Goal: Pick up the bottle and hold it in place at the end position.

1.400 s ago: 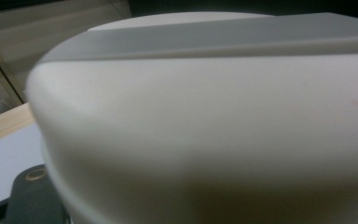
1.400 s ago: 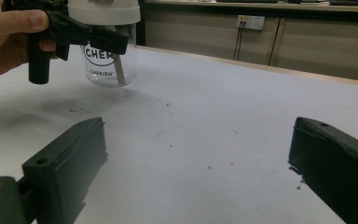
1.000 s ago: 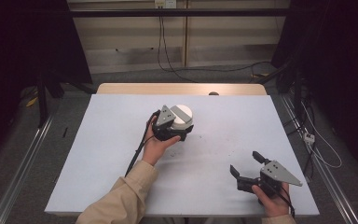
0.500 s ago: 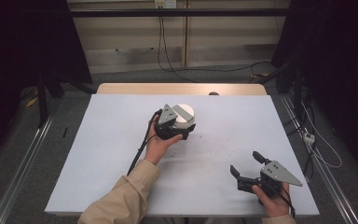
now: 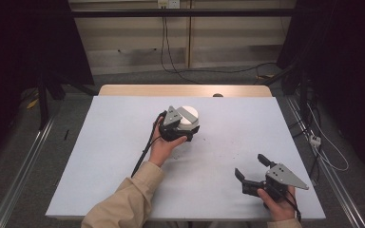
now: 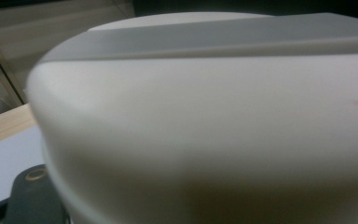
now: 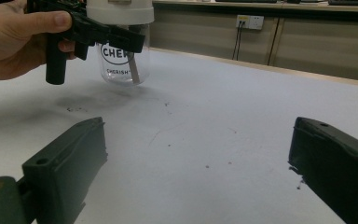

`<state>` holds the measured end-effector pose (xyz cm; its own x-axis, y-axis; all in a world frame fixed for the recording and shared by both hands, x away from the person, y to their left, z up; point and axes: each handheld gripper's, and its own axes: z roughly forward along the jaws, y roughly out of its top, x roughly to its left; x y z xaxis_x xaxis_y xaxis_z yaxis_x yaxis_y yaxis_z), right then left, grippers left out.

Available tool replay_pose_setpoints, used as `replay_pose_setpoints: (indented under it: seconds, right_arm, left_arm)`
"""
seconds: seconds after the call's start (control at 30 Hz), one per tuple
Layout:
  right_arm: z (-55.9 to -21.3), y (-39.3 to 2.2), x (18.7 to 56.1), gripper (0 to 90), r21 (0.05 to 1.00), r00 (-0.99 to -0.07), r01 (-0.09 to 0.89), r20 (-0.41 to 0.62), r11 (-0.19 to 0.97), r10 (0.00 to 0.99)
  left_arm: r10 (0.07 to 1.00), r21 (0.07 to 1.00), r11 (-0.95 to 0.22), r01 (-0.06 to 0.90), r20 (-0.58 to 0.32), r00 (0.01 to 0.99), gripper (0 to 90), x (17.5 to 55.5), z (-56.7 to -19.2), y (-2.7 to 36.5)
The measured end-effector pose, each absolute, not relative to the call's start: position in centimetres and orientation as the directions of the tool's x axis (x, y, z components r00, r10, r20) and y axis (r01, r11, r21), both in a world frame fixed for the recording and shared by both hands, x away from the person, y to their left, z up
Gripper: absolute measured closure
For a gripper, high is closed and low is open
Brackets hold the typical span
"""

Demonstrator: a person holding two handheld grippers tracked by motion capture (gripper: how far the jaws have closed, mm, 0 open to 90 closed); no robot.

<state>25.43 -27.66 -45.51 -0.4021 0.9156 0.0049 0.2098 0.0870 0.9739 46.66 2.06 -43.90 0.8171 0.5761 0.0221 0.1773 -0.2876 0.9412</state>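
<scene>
1. Our left tool (image 5: 186, 129) is clamped on the jar (image 7: 123, 56), its jaws pressed in just under the white lid (image 5: 187, 115).
2. We see the jar's clear glass body in the right gripper view, with black lettering on it and a thin grey strip inside; what else it holds we cannot tell.
3. We hold the jar near the middle of the worktop (image 5: 100, 156); its base is at the surface, though we cannot tell whether it rests there or hangs just above.
4. Our right tool (image 5: 254, 170) has its jaws wide apart with nothing between them, well apart from the jar, towards the near right corner of the worktop.
5. Between the jar and the right tool we have bare, lightly speckled surface.
6. Beyond the jar, a wooden edge (image 5: 185, 90) borders the far side of the worktop.
</scene>
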Motion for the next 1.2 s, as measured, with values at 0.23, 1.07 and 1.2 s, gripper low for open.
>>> replay_pose_setpoints:
  seconds: [0.23, 1.07, 1.2]
  right_arm:
    - [-45.5, -27.5, 25.4, 3.6, 0.974, -0.41, 0.209, 0.004, 0.09, 0.912]
    - [-45.6, -27.8, 25.6, 3.5, 0.972, -0.403, 0.219, 0.009, 0.086, 0.915]
    - [-45.6, -27.7, 25.5, 3.5, 0.972, -0.406, 0.218, 0.01, 0.086, 0.914]
  left_arm:
    - [0.577, 0.941, -0.288, 0.178, 0.022, 0.816, 18.4, 46.8, -44.1, 1.9]
    - [0.561, 0.934, -0.306, 0.182, 0.023, 0.828, 18.4, 46.6, -45.4, 1.3]
    - [0.567, 0.943, -0.282, 0.179, 0.013, 0.824, 18.3, 46.5, -45.7, 1.5]
